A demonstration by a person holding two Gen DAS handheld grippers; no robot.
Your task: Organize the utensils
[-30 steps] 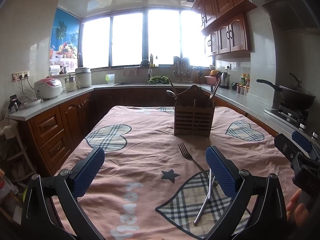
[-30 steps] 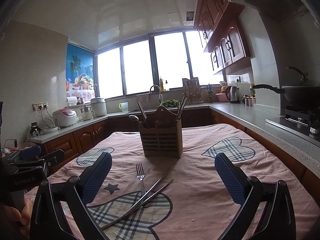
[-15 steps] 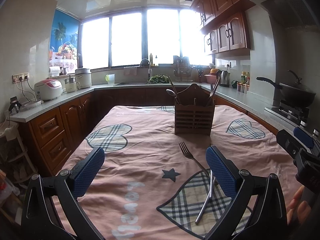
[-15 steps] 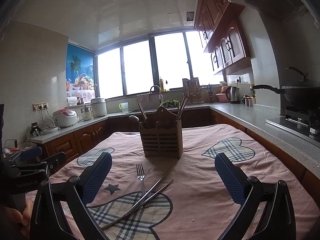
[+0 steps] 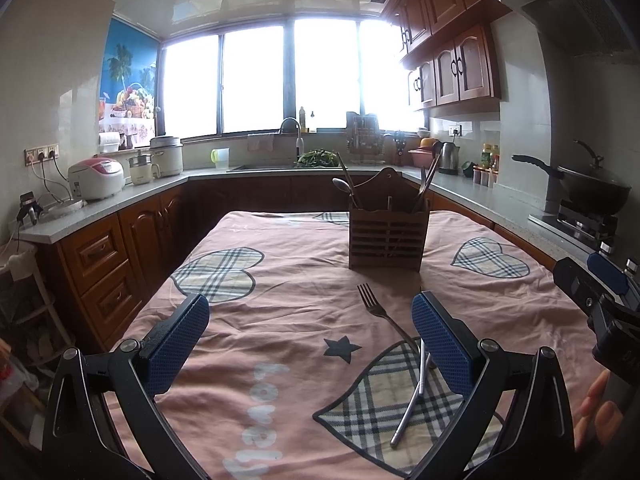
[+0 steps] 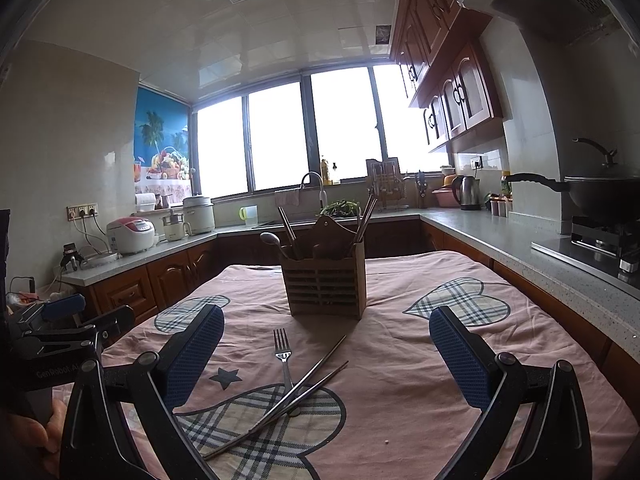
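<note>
A wooden slatted utensil caddy (image 5: 388, 240) (image 6: 326, 288) stands mid-table with a spoon and chopsticks upright in it. On the pink cloth in front of it lie a metal fork (image 5: 378, 312) (image 6: 283, 354) and a pair of steel chopsticks (image 5: 412, 404) (image 6: 296, 390). My left gripper (image 5: 310, 340) hovers open over the near table, the fork and chopsticks beside its right finger. My right gripper (image 6: 326, 354) hovers open too, with the fork and chopsticks between and below its fingers. Neither holds anything.
The table wears a pink cloth (image 5: 280, 320) with plaid hearts. Counters wrap around it: rice cookers (image 5: 96, 178) at left, sink (image 5: 292, 144) at the back, wok on a stove (image 5: 592, 188) at right. A hand (image 5: 600, 404) holds the other gripper at the right edge.
Both views have barely shifted; the left gripper has drifted very slightly. The fork, chopsticks and caddy have not moved, and both grippers stay open.
</note>
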